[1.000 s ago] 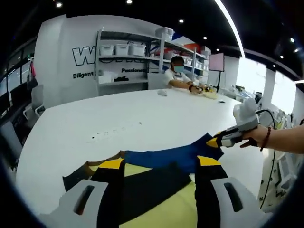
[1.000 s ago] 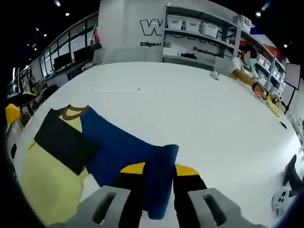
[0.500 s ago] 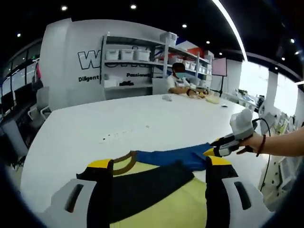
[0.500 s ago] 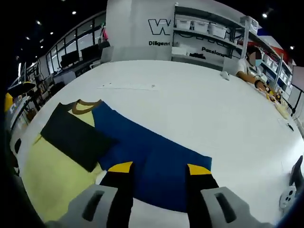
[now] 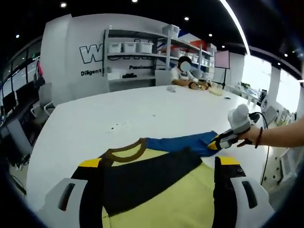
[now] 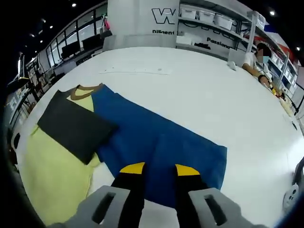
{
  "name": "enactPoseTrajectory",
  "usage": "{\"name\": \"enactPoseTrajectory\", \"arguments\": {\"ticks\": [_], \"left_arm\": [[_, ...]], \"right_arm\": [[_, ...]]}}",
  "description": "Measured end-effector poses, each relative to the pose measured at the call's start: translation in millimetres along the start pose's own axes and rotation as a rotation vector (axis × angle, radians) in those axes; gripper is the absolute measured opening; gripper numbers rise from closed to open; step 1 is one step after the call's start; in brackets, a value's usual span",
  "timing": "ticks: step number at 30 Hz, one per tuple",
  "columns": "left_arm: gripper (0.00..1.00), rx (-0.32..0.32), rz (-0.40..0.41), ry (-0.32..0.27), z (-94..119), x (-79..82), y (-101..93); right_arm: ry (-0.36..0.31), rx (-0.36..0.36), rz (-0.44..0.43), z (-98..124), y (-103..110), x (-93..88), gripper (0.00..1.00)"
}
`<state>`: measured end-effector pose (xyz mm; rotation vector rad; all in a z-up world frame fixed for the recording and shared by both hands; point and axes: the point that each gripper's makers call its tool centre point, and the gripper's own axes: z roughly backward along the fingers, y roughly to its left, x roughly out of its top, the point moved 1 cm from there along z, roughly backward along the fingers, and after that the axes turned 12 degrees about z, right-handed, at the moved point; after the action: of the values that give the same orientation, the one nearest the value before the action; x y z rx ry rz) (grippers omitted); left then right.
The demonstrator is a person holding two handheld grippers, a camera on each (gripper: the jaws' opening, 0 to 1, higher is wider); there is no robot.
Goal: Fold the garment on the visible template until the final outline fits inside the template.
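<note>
A yellow shirt (image 5: 190,190) with a brown collar (image 5: 126,153), a black panel (image 5: 147,176) and a blue sleeve (image 5: 183,142) lies flat on the white table (image 5: 95,118). My left gripper (image 5: 159,164) hovers open over the shirt's body, its jaws wide apart and holding nothing. A hand (image 5: 247,137) holds my right gripper (image 5: 216,142) at the sleeve's outer end. In the right gripper view the blue sleeve (image 6: 161,142) spreads out from the black panel (image 6: 76,126) and the yellow body (image 6: 52,175). My right gripper (image 6: 160,169) has its jaws close together, with the sleeve's near edge between them.
A row of small dark marks (image 5: 116,127) lies on the table beyond the collar. A person (image 5: 183,71) sits at the table's far end, in front of shelves (image 5: 133,52) with white bins. Chairs (image 5: 19,137) stand along the left edge.
The right gripper's jaws opened half a second ago, leaving the bunched sleeve spread flat, and have now drawn close together on its near edge. The left gripper view has shifted slightly.
</note>
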<state>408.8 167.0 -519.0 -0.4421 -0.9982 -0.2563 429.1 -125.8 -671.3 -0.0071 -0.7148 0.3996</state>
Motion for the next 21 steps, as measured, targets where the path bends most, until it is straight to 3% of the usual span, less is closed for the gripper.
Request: {"name": "enactPoseTrajectory", "arguments": {"ticks": [7, 11, 21], "left_arm": [[0.99, 0.025, 0.003, 0.006, 4, -2.0, 6.2], [0.99, 0.032, -0.007, 0.039, 6, -10.0, 7.0], [0.99, 0.054, 0.009, 0.052, 16, -15.2, 15.9]], "right_arm": [[0.007, -0.025, 0.024, 0, -5, -0.5, 0.08], [0.018, -0.039, 0.023, 1, -7, -1.7, 0.0], [-0.022, -0.069, -0.002, 15, -16, 11.8, 0.0]]}}
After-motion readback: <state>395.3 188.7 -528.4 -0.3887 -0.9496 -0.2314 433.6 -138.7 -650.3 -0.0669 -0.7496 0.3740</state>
